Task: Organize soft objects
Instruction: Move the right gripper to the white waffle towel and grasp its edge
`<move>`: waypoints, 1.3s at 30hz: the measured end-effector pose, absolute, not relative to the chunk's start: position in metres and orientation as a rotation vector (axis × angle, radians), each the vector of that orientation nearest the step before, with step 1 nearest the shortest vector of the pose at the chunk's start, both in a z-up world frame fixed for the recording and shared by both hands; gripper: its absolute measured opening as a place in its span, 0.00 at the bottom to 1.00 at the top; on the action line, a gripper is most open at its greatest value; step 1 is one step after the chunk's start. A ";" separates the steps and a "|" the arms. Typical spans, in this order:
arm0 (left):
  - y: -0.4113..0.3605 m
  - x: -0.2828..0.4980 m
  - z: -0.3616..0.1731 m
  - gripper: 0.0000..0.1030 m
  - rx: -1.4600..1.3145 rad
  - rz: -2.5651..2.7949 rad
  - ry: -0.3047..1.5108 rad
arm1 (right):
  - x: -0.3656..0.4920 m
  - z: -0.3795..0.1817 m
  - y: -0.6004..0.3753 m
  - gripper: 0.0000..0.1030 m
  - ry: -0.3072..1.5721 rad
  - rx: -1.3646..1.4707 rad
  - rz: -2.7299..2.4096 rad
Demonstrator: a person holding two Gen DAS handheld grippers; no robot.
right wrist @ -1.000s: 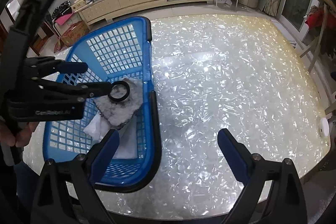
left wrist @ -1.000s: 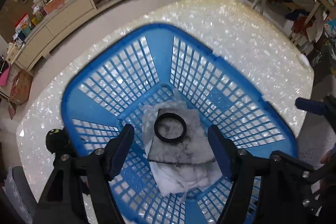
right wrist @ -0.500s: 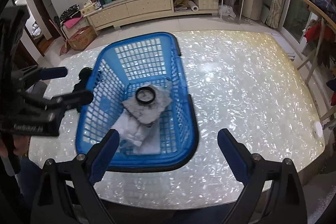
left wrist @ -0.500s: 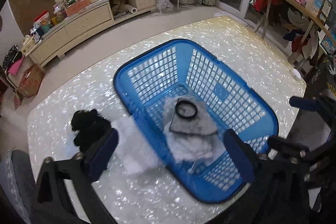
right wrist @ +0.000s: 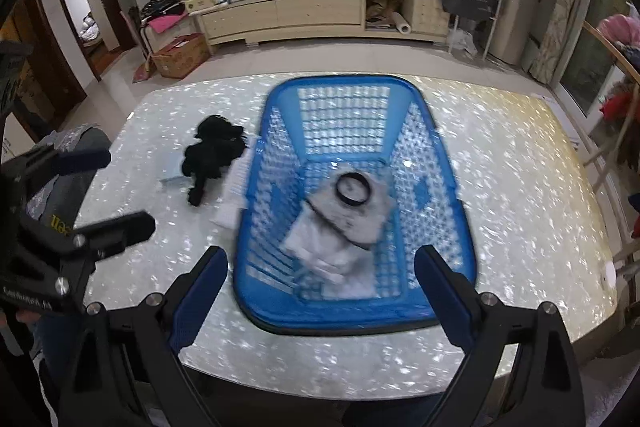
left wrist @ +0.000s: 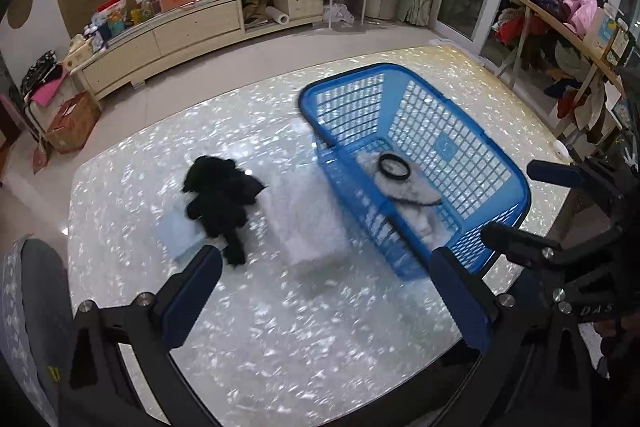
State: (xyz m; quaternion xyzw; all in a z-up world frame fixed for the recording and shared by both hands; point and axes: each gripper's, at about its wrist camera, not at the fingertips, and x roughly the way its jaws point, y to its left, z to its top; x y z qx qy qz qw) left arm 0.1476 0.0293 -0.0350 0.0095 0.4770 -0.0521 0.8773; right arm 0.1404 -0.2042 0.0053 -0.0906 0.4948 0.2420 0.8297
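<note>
A grey cloth (right wrist: 360, 217) with a black ring (right wrist: 352, 189) lying on top of it sits in the blue basket (right wrist: 448, 195), over paler folded white cloths (right wrist: 316, 247) on the basket floor. The basket stands on the bench (right wrist: 520, 187), whose top is a glittering white, towards its right half as the right wrist view shows it.

Outside the basket, to its left, more soft things wait on the bench top — a black fluffy piece (left wrist: 222, 203) sprawled partly over a pale blue folded cloth (left wrist: 180, 237), and just beside it a white folded cloth (left wrist: 308, 223) whose far edge lies close against the basket's wall; whether they touch I cannot tell.

The left gripper (left wrist: 326, 301) hangs above the bare bench in front of these pieces, its jaws wide apart after having just been opening, with nothing between them. The right gripper (right wrist: 322, 295) is held over the near end of the basket, its jaws also spread wide and empty; the basket's near rim shows between the blue pads (right wrist: 200, 297) but well below them. In the right wrist view the left gripper appears at the left edge, with a bit of a hand (right wrist: 20, 317) gripping it.

Beyond the bench a long cream sideboard (right wrist: 316, 13) runs along the wall, cluttered on top — a cardboard box (right wrist: 180, 55) on the floor at its left end.
</note>
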 end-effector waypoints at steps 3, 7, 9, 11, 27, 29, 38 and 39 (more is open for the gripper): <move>0.046 0.138 -0.034 1.00 0.018 -0.079 0.992 | 0.136 0.006 -0.184 0.91 1.042 -0.217 0.552; 0.073 0.127 -0.037 1.00 -0.014 -0.039 0.996 | 0.132 0.000 -0.159 0.91 1.044 -0.258 0.589; 0.087 0.121 -0.039 1.00 -0.027 -0.020 1.000 | 0.133 -0.004 -0.148 0.91 1.048 -0.278 0.606; 0.100 0.114 -0.042 1.00 -0.040 0.001 1.004 | 0.133 -0.007 -0.137 0.91 1.049 -0.299 0.624; 0.167 0.092 -0.081 1.00 -0.108 0.114 1.079 | 0.128 -0.053 -0.057 0.86 1.128 -0.414 0.755; 0.171 0.093 -0.086 1.00 -0.111 0.121 1.088 | 0.131 -0.061 -0.051 0.86 1.150 -0.417 0.766; 0.191 0.106 -0.120 1.00 -0.142 0.135 1.139 | 0.145 -0.097 -0.027 0.76 1.204 -0.484 0.757; 0.193 0.107 -0.123 1.00 -0.146 0.134 1.141 | 0.147 -0.101 -0.027 0.75 1.212 -0.488 0.750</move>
